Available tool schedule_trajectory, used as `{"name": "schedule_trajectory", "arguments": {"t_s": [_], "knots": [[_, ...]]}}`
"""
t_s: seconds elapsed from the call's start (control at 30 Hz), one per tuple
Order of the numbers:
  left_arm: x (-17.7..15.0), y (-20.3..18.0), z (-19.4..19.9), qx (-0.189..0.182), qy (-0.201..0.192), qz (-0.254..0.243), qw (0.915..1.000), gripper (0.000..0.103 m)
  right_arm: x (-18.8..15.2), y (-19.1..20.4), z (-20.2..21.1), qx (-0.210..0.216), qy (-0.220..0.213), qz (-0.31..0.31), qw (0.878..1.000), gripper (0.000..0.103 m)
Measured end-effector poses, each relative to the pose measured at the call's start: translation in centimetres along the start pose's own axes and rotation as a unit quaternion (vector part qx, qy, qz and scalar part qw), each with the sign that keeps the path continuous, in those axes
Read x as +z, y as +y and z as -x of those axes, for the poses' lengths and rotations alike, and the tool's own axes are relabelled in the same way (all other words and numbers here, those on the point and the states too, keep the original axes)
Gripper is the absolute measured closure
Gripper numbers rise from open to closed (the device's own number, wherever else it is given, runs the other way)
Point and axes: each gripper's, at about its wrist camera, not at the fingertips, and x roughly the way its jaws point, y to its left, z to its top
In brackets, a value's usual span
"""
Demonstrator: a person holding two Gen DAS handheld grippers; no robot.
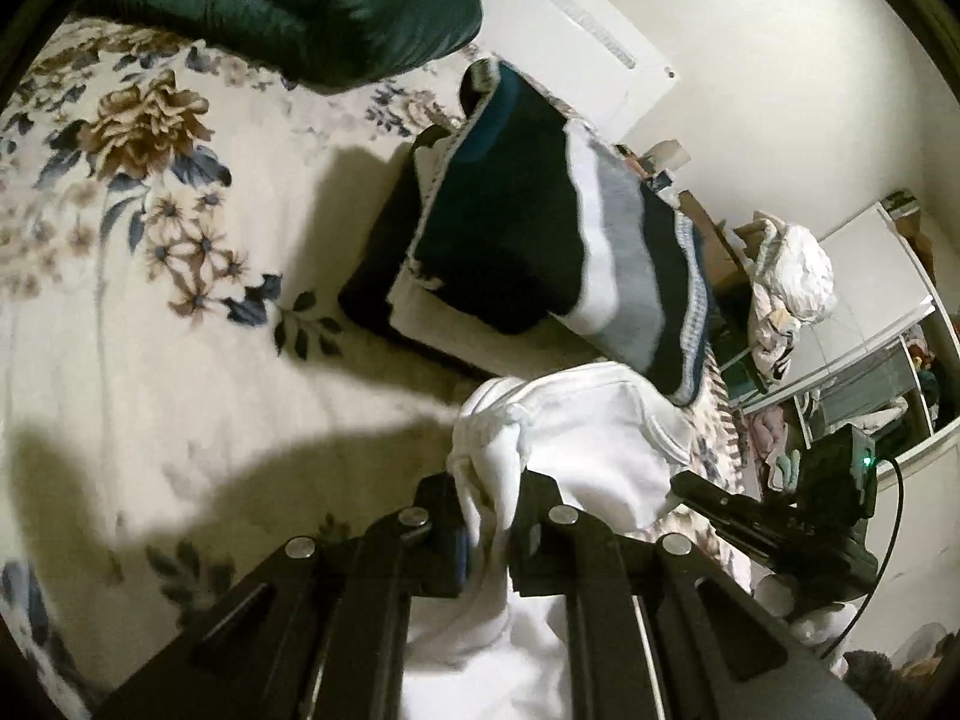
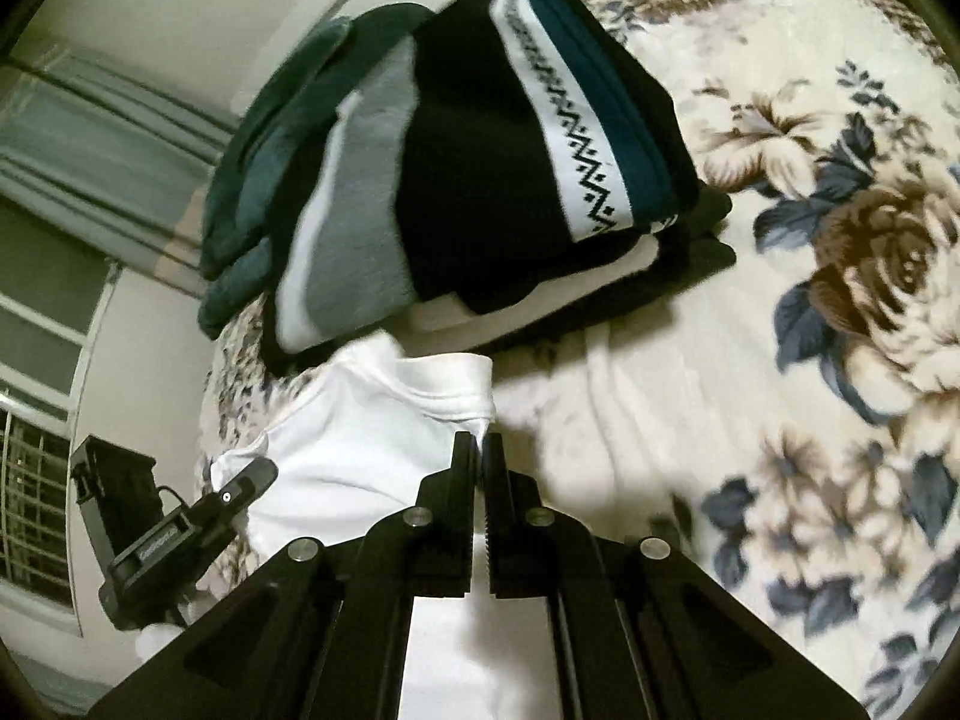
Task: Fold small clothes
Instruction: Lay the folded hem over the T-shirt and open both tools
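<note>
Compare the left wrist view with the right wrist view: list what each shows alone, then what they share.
Left wrist only: the left gripper shut on a bunched part of the white garment, and a cluttered shelf by the wall.

Right wrist only: the right gripper pinching the garment's hemmed edge, and the zigzag band on the top folded piece.

Both: the white garment, the folded stack, the floral bedspread.

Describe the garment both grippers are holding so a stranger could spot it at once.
Start at the floral bedspread and find the stack of folded dark clothes lying on it. Just in front of that stack is the white garment, pinched by the left gripper and the right gripper. It is the only plain white, unfolded piece; its neighbours are dark, striped and patterned.
</note>
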Motion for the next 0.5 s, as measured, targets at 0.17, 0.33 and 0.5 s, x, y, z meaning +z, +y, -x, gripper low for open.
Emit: {"name": "schedule_trajectory", "arguments": {"t_s": [0.17, 0.33, 0.5], "knots": [[-2.7, -0.7, 3.1, 0.006, 0.0, -0.003, 1.0, 0.095, -3.2, -0.4, 5.5, 0.006, 0.002, 0.024, 1.0, 0.101], [-8.1, 0.5, 5.7, 0.033, 0.041, 0.013, 0.9985, 0.084, -9.3, -0.7, 7.7, 0.009, 0.047, 0.029, 0.998, 0.1], [-15.1, 3.0, 8.0, 0.068, 0.104, 0.05, 0.991, 0.082, -15.0, -4.2, 7.6, -0.013, 0.123, -0.015, 0.992, 0.098]]}}
